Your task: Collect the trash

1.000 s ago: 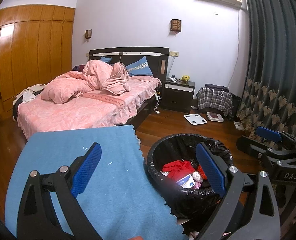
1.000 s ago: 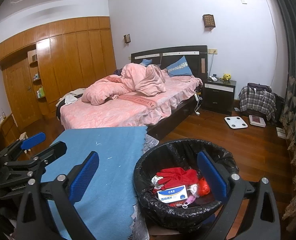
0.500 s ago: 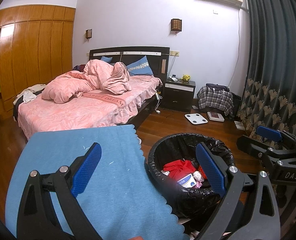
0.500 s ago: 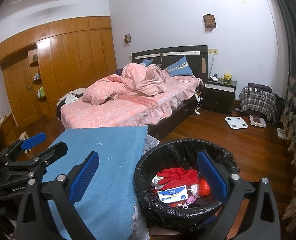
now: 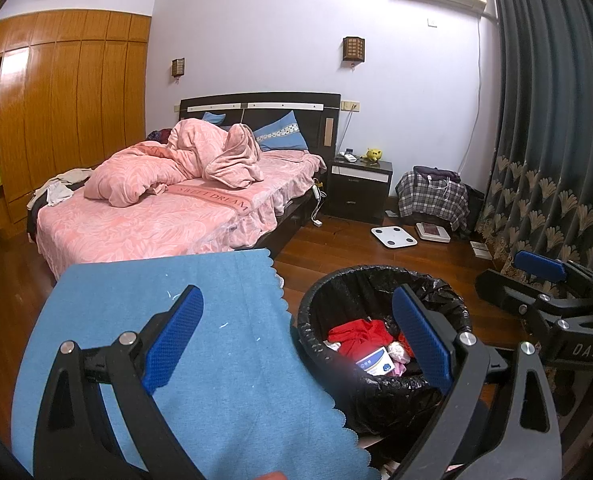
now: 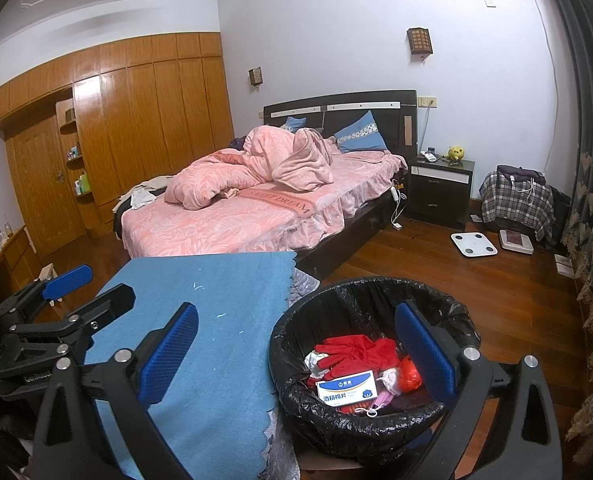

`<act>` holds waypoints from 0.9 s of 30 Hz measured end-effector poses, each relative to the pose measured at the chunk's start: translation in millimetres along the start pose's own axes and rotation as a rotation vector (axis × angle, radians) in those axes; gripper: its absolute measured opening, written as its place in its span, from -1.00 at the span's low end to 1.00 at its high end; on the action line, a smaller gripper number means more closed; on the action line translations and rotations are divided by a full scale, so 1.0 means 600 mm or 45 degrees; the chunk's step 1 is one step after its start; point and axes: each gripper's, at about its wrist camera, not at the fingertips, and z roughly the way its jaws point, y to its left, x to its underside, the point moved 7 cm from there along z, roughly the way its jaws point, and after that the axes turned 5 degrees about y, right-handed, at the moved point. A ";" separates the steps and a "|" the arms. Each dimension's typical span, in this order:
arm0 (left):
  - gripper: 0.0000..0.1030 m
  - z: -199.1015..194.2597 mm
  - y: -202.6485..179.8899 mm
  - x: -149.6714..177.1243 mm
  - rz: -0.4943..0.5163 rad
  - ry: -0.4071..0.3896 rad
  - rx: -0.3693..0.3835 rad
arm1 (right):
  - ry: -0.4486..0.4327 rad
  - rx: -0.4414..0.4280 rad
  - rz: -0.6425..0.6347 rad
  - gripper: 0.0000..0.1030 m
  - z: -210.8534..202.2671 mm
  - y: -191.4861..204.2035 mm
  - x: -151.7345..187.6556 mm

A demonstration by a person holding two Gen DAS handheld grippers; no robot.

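Note:
A black-lined trash bin (image 5: 448, 312) (image 6: 320, 312) stands right of a table covered by a blue cloth (image 5: 216, 312) (image 6: 224, 312). The bin holds a red glove (image 6: 348, 354), a white and blue box (image 6: 346, 392) (image 5: 374, 362), a red bag (image 6: 410, 374) and pale scraps. My left gripper (image 5: 296, 338) is open and empty, held over the cloth's edge and the bin. My right gripper (image 6: 296, 352) is open and empty in the same spot. Each gripper shows in the other's view: the left one (image 6: 68, 304) and the right one (image 5: 544, 280).
A bed with pink bedding (image 6: 256, 208) stands behind the table. A dark nightstand (image 6: 440, 188), a plaid-covered stool (image 6: 516, 200) and two floor scales (image 6: 474, 244) lie by the far wall. A curtain (image 5: 544, 140) hangs at the right. Wooden wardrobes (image 6: 116, 140) line the left.
Both grippers have barely shifted. They stay open and empty, and the bin's contents are unchanged.

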 end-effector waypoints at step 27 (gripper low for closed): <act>0.81 -0.004 0.003 0.000 0.000 0.005 -0.002 | 0.004 0.000 0.000 0.88 0.001 0.004 0.000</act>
